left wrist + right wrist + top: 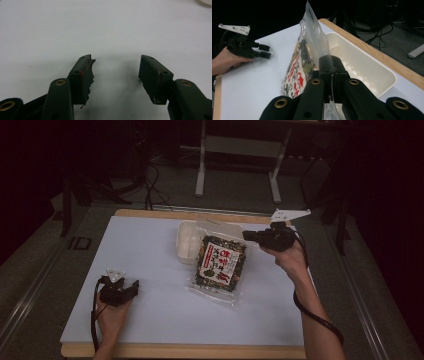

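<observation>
Right gripper view: the right gripper point(329, 75) has its jaws closed on the clear top edge of a printed snack bag point(298, 65), beside a white tray point(372, 75). Left gripper point(116, 75) rests wide open, empty. Likely the bag awaits placing in the tray.

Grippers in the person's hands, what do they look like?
Both are black. The left gripper and right gripper each carry a grey three-cornered plate on top and trail a black cable. Brass-coloured rivets dot the jaw arms, and one of the left's pads has a ragged edge. Forearms are bare, no sleeves.
</observation>
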Action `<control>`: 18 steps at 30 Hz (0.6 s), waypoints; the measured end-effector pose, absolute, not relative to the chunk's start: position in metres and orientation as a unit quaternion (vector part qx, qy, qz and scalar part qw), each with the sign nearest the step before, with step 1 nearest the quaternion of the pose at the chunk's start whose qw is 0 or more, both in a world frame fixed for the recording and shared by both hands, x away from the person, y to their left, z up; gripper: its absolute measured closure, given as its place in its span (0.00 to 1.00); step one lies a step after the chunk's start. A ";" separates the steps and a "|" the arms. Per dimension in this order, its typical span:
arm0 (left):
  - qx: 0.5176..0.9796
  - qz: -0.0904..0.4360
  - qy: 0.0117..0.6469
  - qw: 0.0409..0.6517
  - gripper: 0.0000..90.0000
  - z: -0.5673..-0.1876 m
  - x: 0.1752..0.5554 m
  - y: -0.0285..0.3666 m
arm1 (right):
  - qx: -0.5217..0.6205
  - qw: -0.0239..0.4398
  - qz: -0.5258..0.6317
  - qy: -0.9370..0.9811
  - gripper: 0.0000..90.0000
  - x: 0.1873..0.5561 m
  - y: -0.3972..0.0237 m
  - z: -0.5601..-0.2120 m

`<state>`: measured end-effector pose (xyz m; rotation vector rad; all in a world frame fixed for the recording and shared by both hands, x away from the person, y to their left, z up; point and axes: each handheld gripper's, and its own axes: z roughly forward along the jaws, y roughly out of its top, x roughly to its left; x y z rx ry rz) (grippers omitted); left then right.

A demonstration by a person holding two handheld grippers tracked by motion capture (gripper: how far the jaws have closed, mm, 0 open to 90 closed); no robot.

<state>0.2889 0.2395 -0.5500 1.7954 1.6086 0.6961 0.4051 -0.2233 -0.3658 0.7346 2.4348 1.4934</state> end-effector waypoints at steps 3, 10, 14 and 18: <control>0.680 0.263 0.610 0.311 0.49 -0.550 0.289 0.240 | 0.244 0.094 0.506 0.822 1.00 0.404 -0.223 -0.364; 0.680 0.263 0.609 0.311 0.49 -0.550 0.289 0.240 | 0.233 0.091 0.509 0.824 1.00 0.403 -0.220 -0.359; 0.681 0.263 0.609 0.311 0.49 -0.550 0.289 0.240 | 0.227 0.087 0.516 0.822 1.00 0.403 -0.219 -0.357; 0.681 0.263 0.609 0.310 0.49 -0.550 0.289 0.239 | 0.219 0.085 0.520 0.821 1.00 0.401 -0.219 -0.353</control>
